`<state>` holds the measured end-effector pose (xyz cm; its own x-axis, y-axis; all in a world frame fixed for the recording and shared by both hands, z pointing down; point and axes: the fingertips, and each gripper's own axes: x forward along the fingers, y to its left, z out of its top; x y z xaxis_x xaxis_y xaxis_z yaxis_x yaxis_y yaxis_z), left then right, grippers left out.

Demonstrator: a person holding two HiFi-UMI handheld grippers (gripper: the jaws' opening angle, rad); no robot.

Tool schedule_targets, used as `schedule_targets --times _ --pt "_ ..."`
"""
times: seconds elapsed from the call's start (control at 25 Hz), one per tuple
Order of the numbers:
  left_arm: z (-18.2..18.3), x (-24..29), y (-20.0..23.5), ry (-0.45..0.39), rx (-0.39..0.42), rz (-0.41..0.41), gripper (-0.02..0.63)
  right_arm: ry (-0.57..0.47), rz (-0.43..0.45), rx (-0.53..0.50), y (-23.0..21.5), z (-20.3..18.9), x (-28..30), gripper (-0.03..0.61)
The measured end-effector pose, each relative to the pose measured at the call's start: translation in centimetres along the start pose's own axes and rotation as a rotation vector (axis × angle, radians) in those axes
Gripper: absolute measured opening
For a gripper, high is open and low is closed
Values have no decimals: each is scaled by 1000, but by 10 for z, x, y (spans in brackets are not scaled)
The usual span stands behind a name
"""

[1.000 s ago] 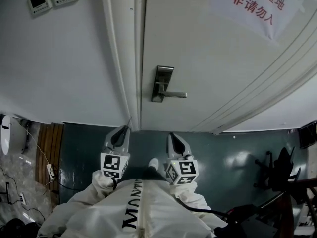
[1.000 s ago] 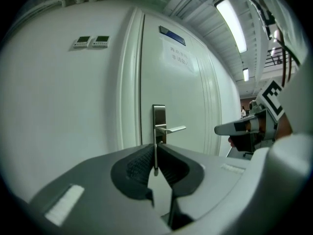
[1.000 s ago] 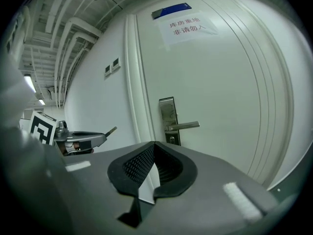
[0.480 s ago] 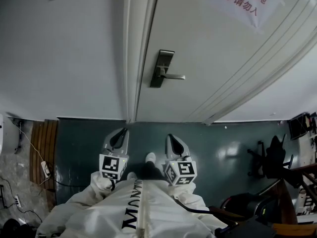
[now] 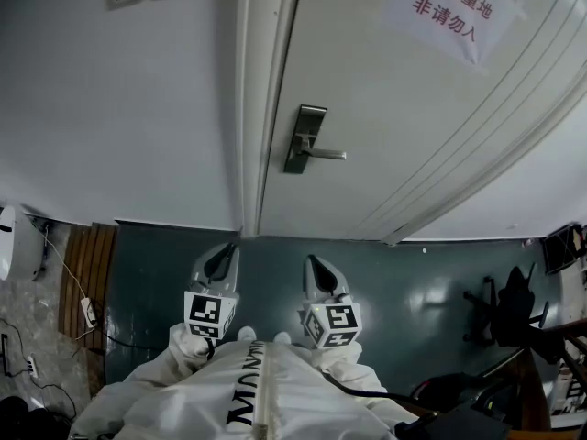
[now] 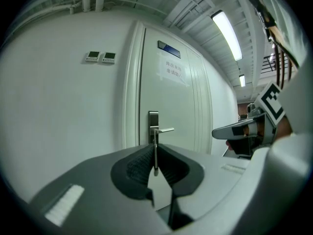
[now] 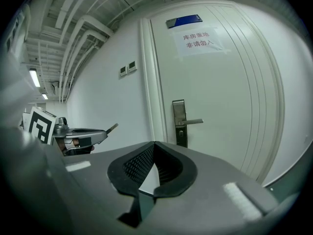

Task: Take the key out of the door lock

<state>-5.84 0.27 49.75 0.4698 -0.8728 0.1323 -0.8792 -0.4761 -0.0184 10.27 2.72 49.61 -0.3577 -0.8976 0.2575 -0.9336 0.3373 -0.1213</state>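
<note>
So the left gripper [image 6: 154, 146] is pinched nearly shut on a thin silver metal key [image 6: 155, 164]. The blade stands upright between the ribbed black pads and pokes past the tips. The right gripper view shows it from the side, sticking out of the left tool's nose [image 7: 111, 128]. Best guess is the key is already out, since both tools sit low near the person's white suit and well apart from the white panelled door [image 5: 385, 108]. The tight narrow grip makes sense for something that flat, which would slip or twist in anything looser.

The right gripper [image 7: 154, 143] has its jaws together with nothing in them. It looks like it's parked beside the left one, just out of the way.

The brushed steel lock plate with lever handle [image 5: 301, 140] sits by the door's left edge, about mid-height.

The hard-to-see stuff:
- The key's head is buried in the pads, so its shape is anyone's guess.
- From the head view the key is too small to pick out at the left tip.
- The keyhole under the lever is just a dark spot [image 7: 181, 129], and it can't really be confirmed as empty.
- The paper sign with red characters [image 5: 449, 7] is cut off by the top edge.
- The hands are hidden behind the marker cubes.
</note>
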Motion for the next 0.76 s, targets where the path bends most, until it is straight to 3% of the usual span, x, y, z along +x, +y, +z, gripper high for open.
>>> schedule_targets --times 0.76 --pt "-1 9 -21 23 16 -8 23 5 -5 32 -22 -8 -7 -2"
